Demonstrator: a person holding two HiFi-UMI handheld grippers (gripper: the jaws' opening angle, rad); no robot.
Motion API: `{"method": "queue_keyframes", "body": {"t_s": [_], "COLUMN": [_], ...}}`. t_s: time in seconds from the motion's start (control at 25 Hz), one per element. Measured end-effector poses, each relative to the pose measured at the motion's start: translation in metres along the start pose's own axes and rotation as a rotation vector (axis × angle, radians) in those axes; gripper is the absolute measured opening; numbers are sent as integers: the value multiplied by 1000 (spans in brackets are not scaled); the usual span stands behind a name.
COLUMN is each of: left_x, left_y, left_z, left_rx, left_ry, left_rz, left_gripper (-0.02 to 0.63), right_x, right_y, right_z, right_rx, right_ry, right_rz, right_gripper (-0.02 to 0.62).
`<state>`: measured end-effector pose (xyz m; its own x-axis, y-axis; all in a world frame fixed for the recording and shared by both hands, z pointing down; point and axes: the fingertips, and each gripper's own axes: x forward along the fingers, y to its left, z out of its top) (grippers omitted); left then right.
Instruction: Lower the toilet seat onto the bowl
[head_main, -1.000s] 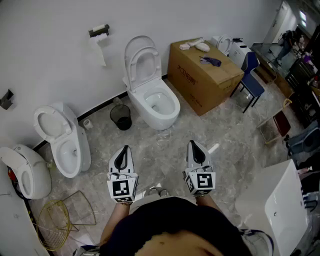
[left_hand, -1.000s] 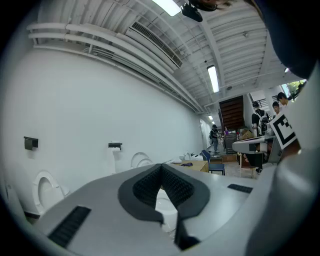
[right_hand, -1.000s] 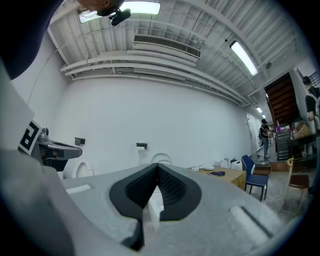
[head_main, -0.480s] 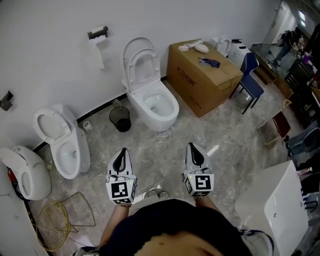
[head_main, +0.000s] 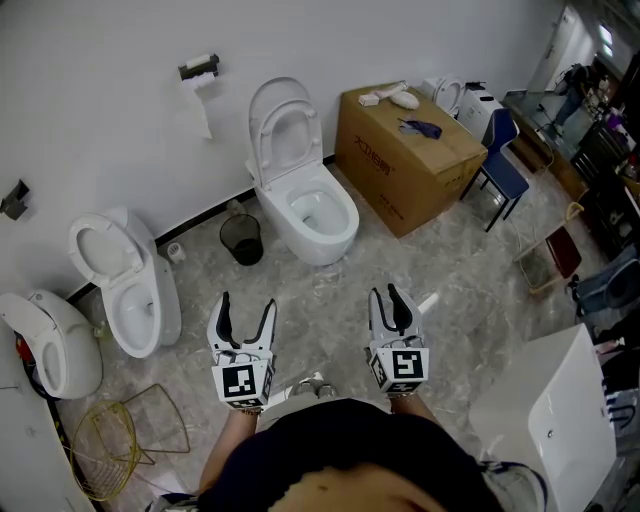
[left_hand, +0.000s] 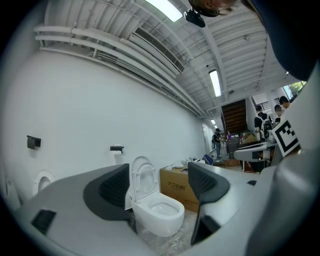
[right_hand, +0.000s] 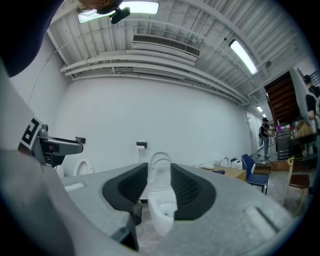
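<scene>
Left gripper (head_main: 246, 302), jaws just spread wide, and right gripper (head_main: 387, 292), jaws just parted to a narrow gap, both hold nothing and point level, well short of the toilet bowl (head_main: 320, 212). The toilet seat (head_main: 283, 130) stands raised at the bowl's back, well apart from both grippers.

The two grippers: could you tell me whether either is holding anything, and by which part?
Nothing is held. Both the left gripper and the right gripper have just been opening their jaws on air; the toilet seat stands raised, untouched.
</scene>
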<state>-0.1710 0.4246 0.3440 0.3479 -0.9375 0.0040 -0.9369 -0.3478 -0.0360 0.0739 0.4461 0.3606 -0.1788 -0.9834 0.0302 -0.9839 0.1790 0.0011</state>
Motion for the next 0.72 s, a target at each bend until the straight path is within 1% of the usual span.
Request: {"method": "queue_keyframes", "body": {"t_s": [0.08,0.12,0.2,0.28,0.32,0.4,0.6,0.72], "left_x": [2,3,3,4,5,7,6,6], "left_y": [-2,-4,-4,-3,-1,1,12,17], "left_z": [-1,0,2,3,2,-2,-3,-7], "left_rx": [15,12,-17,-51,-59,-51,-26,-31], "left_ry": [1,-2,-19,-26,-18,8,28,39], "left_rz": [-10,-16,-26,-35,-39,-38,9,38], "left_gripper": [415,450,501,540,557,577,577,577], "right_x": [2,3,6,9,10,10,9,8], "right_y": [4,4,5,4,2,-2,-13,-25], "right_z": [2,3,3,0,0,0,1,0], "right_rx": [-18,-23,-31,-31,-25,-29,-22,-22], "right_ry": [1,-1,-1,3,2,-2,8,14], "right_rz": [12,10,21,41,46,49,49,22], "right_gripper": [252,320,499,561,581,583,583,583]}}
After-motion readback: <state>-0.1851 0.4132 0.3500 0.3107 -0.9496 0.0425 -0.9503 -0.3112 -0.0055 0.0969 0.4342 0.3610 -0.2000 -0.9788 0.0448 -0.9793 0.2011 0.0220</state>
